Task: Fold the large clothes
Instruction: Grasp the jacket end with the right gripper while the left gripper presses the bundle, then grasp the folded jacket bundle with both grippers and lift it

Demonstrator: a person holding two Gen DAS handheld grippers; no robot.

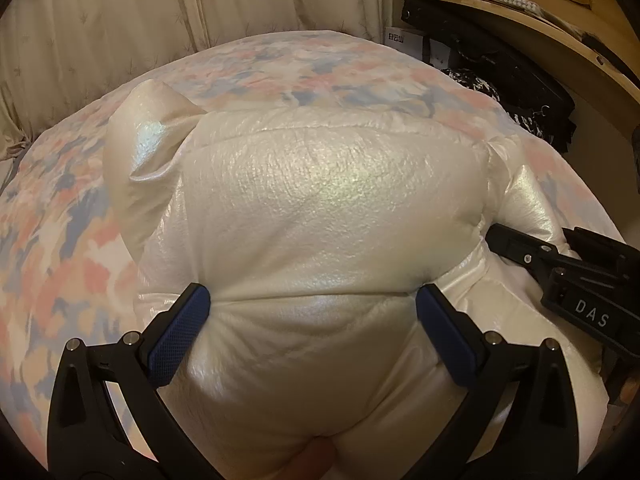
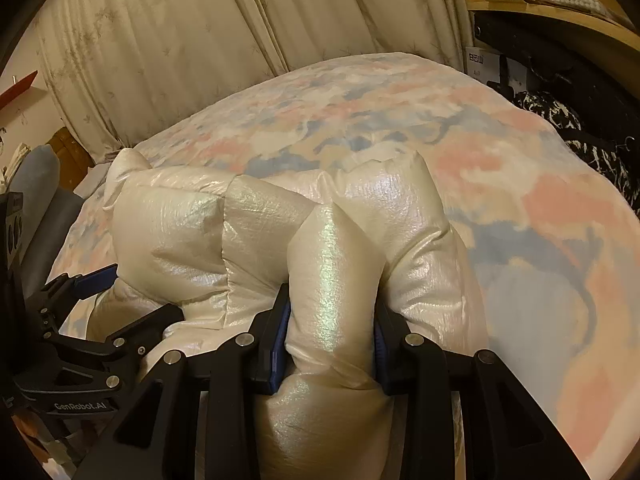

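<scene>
Left tongs [image 1: 312, 334] spread wide astride puffy jacket [image 1: 320, 208]; right tongs [image 2: 330, 336] pinch its fold

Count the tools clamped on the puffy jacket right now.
1. The right tool pinches a fold of the puffy jacket near its right edge. The left tool is spread wide around a bulge at the near hem, not clamping.

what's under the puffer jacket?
The floral bedspread shows around the jacket, so the jacket lies on it. Anything directly beneath the jacket is covered.
</scene>
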